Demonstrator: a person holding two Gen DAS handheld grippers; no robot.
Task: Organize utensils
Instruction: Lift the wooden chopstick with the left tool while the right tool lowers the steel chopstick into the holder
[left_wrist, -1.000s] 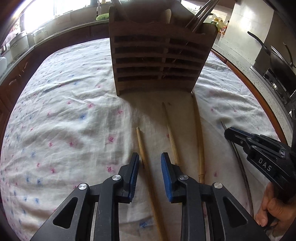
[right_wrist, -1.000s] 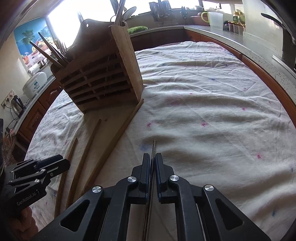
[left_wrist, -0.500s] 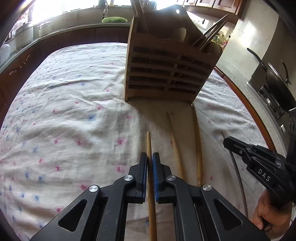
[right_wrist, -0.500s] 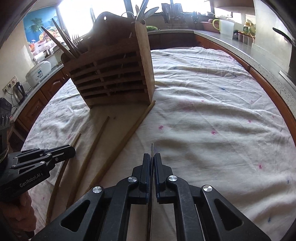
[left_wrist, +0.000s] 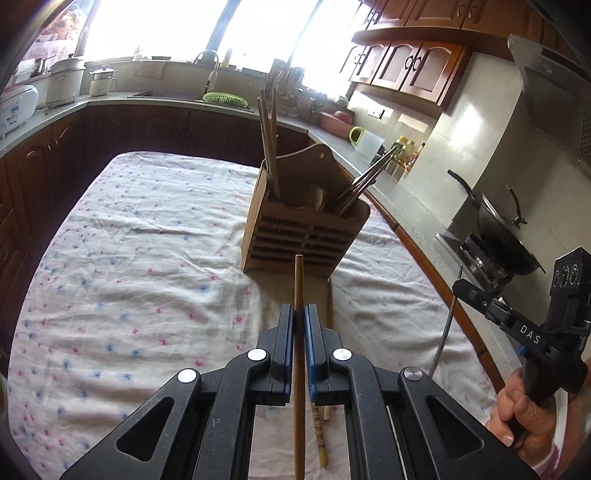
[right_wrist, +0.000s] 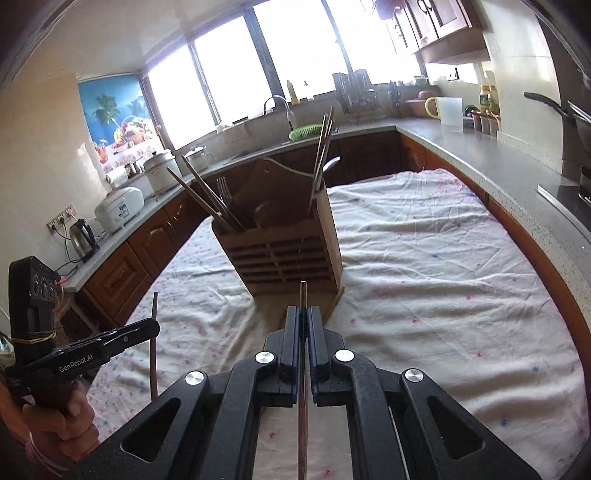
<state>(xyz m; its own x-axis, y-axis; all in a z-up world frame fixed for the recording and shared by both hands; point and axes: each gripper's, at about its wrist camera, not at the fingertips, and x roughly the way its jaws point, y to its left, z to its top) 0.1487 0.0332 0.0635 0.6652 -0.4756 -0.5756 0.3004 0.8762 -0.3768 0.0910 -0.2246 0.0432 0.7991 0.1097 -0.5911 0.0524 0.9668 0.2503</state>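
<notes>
My left gripper (left_wrist: 299, 314) is shut on a wooden chopstick (left_wrist: 298, 284), held above the cloth and pointing at the slatted wooden utensil holder (left_wrist: 303, 236). My right gripper (right_wrist: 303, 314) is shut on a thin metal chopstick (right_wrist: 303, 295), also lifted and aimed at the holder (right_wrist: 284, 243). Each wrist view shows the other gripper from the side: the right gripper (left_wrist: 465, 290) with its metal stick (left_wrist: 445, 332), the left gripper (right_wrist: 147, 326) with its wooden stick (right_wrist: 153, 354). The holder has chopsticks, forks and spoons standing in it. Two wooden chopsticks (left_wrist: 330, 295) still lie on the cloth before it, partly hidden.
The table wears a white floral cloth (left_wrist: 129, 277). Its wooden edge (left_wrist: 424, 258) runs close to the counter on the right, where a wok (left_wrist: 498, 236) sits on a stove. Rice cookers (right_wrist: 120, 212) and a kettle (right_wrist: 83, 240) stand on the left counter.
The left gripper's jaws closed on the wooden chopstick. Both grippers then rose off the cloth with their sticks and tilted up, so the holder now sits lower and farther in view.
</notes>
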